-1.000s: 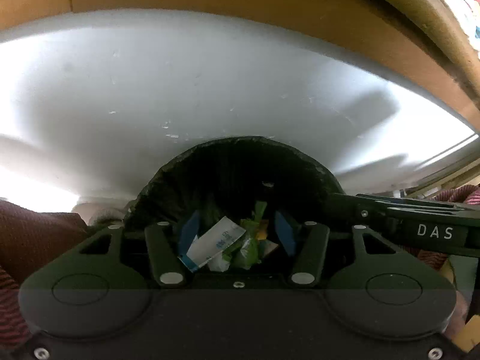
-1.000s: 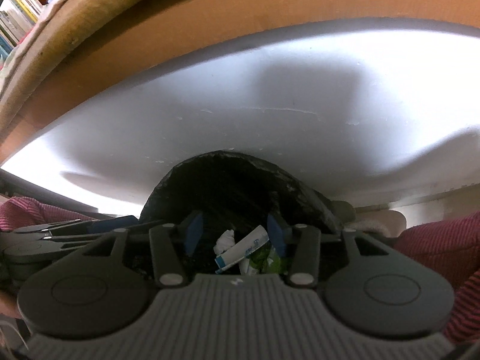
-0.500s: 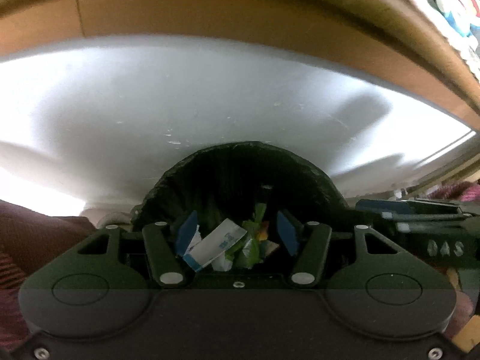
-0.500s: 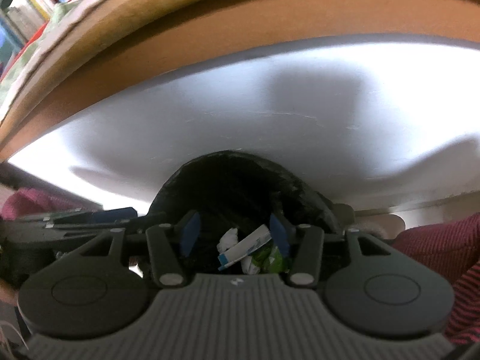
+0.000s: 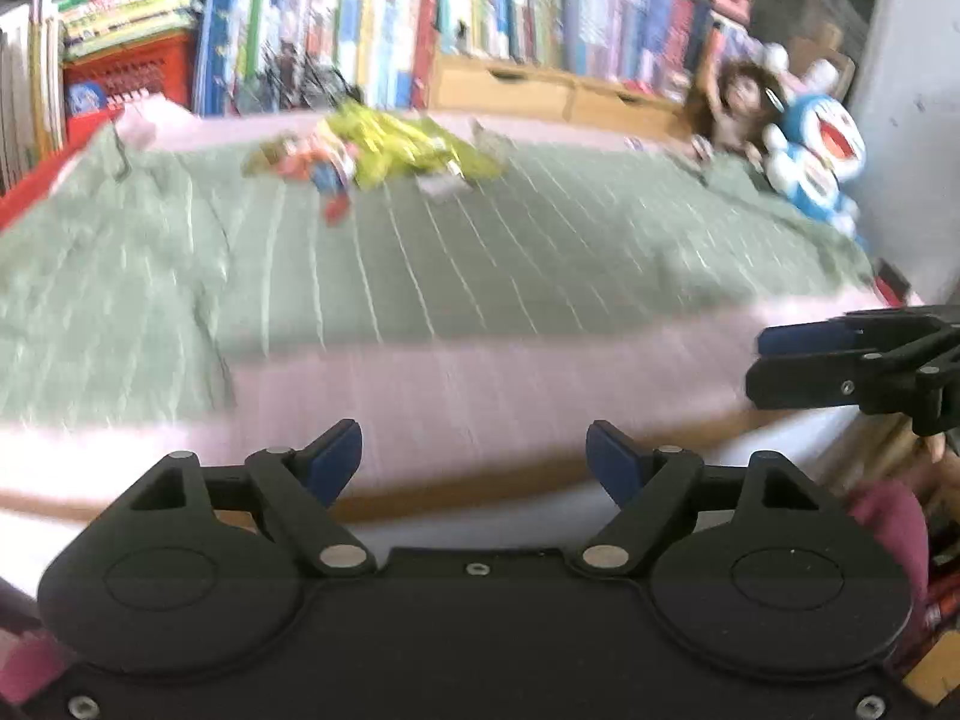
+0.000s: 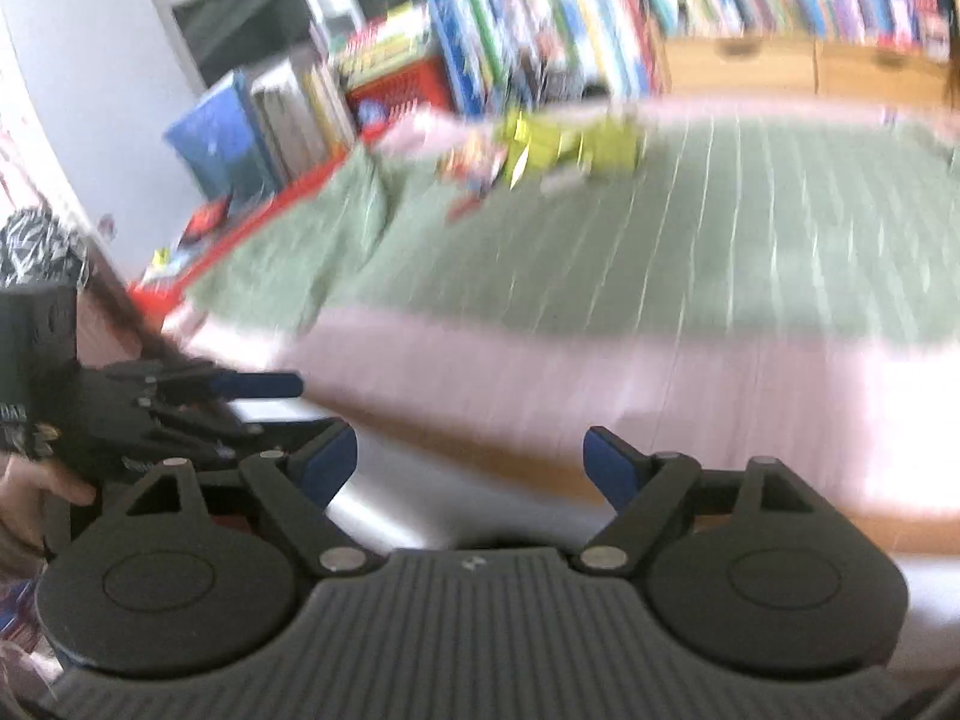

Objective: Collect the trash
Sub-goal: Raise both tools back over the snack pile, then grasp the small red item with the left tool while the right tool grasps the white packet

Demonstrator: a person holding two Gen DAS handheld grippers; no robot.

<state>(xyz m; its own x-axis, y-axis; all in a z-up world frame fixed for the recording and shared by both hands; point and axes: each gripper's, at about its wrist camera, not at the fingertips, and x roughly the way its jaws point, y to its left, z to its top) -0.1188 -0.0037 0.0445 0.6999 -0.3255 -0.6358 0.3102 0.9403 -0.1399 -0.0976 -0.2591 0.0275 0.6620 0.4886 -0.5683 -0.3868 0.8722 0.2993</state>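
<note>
Left claw and right claw are both gaping wide, gripping nothing, facing wrappers lying on the bed.

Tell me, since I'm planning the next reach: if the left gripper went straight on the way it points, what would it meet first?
Probably the pink side of the bed, just ahead of the open left gripper. The green blanket and the yellow wrappers lie higher and farther back. Blur makes depth uncertain.

both hand-held grippers, left and right, gape empty
</note>
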